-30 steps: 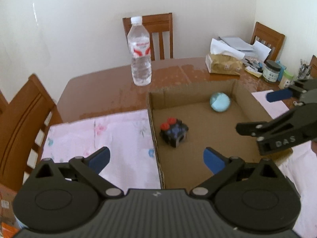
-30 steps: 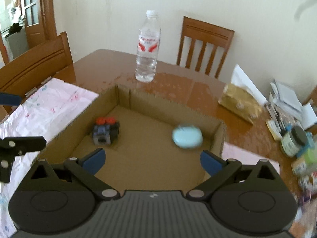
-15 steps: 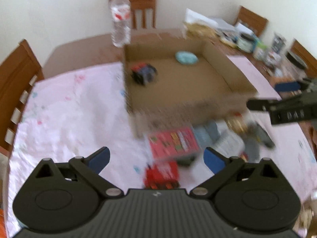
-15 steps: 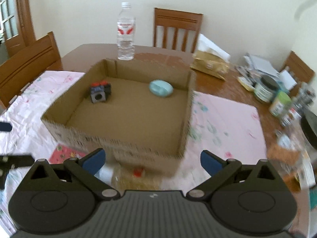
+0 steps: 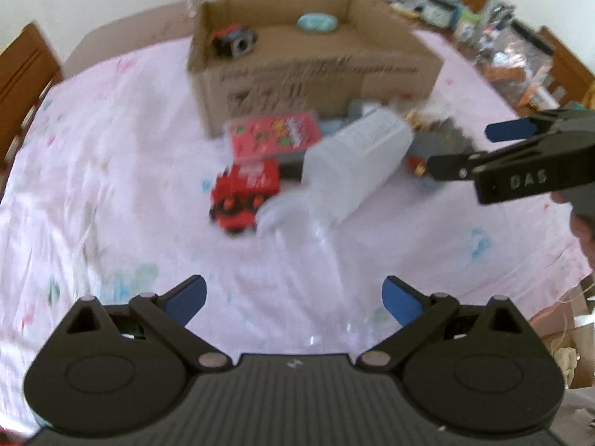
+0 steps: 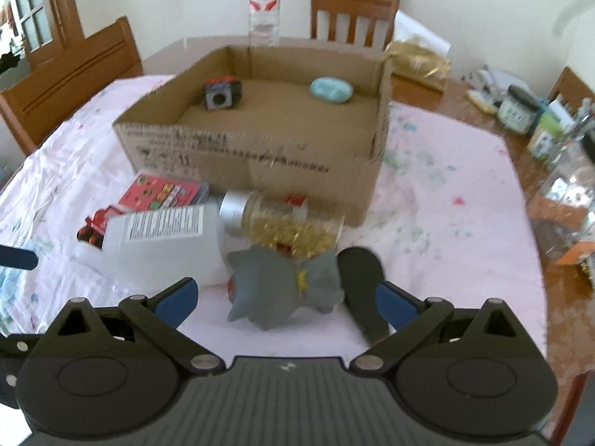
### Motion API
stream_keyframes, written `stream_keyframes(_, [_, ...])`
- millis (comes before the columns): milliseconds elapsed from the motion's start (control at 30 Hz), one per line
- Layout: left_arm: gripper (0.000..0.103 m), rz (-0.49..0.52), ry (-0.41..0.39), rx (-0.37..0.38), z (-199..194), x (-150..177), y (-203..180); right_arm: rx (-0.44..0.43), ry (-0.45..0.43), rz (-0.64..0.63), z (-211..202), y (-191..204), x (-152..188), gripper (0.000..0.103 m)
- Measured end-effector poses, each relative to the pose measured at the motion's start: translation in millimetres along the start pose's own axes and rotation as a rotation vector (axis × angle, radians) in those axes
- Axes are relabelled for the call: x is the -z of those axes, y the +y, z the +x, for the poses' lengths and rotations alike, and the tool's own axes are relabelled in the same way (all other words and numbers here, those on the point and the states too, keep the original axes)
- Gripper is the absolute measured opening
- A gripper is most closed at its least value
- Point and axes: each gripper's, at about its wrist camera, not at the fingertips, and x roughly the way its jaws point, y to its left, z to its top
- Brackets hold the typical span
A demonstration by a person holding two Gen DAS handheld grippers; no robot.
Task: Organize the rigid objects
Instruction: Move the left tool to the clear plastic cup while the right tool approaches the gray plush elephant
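Observation:
An open cardboard box holds a black-and-red block toy and a pale blue oval piece. In front of it lie a white plastic bottle, a pink card pack, a red toy truck, a jar of gold bits, a grey animal figure and a black oval piece. My right gripper is open just in front of the grey figure. My left gripper is open over bare cloth, well short of the truck. The right gripper also shows in the left wrist view.
A pink floral cloth covers the wooden table. A water bottle stands behind the box. Jars and clutter crowd the right side. Wooden chairs ring the table.
Both grippers have pulled back from over the box toward the near side. The loose objects in front of the box have come into view. Both stay open.

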Motion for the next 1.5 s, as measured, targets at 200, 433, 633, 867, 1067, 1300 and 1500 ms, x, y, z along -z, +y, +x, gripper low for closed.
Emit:
stream_keyframes(200, [0.1, -0.086, 0.042, -0.075, 1, 21, 10, -0.051, 0.018, -0.026, 9, -3, 5, 0.103])
stream_keyframes(433, [0.1, -0.194, 0.061, -0.166, -4, 34, 38, -0.062, 0.036, -0.061, 13, -2, 4, 0.103])
stream_keyframes(633, [0.1, -0.233, 0.061, -0.247, -7, 37, 64, -0.064, 0.045, -0.072, 15, -2, 3, 0.103])
stream_keyframes(867, [0.1, -0.285, 0.03, -0.234, -5, 29, 76, -0.077, 0.054, -0.088, 19, 2, 3, 0.103])
stream_keyframes(1067, [0.1, -0.245, 0.018, -0.141, 0, 28, 46, -0.084, 0.057, -0.106, 23, 6, 1, 0.103])
stream_keyframes(1300, [0.1, -0.265, -0.057, -0.145, 8, 11, 30, -0.093, 0.061, -0.135, 26, 8, 0, 0.103])
stream_keyframes(1500, [0.1, -0.296, -0.085, -0.195, 15, -2, 29, -0.101, 0.064, -0.145, 26, 7, 0, 0.103])
